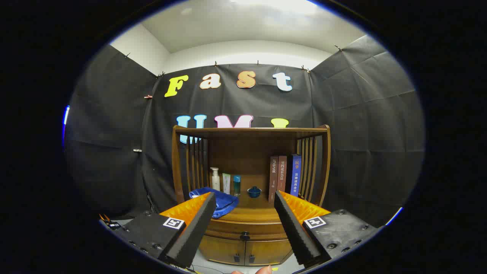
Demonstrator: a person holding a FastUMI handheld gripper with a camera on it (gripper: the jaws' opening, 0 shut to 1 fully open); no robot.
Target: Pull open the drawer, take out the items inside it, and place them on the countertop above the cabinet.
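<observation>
Step in hand: approach, before the drawer is opened. The drawer (245,229) sits closed in the wooden cabinet (249,182), its front flush under the tabletop (251,214), with a small dark knob (244,236) at its middle. Below it are two small doors (243,251). Contents of the drawer are hidden, so the items to take out cannot be named.

Tool (244,213): fingers spread wide, holding nothing and touching nothing. The knob lies ahead of the fingers, roughly on the midline between them and a little lower than the tips.

Already on the tabletop (not task items, as far as I can judge): a folded blue towel (220,203) just beyond the left finger, a white pump bottle (215,179), two small tubes (231,183), a small blue lidded bowl (254,192), and three upright books (284,177) towards the right.

Next move, judged: advance and dip the tool until the knob sits between the fingers, close on it, then pull straight back. Free space for setting items down looks best at the front centre of the tabletop.
</observation>
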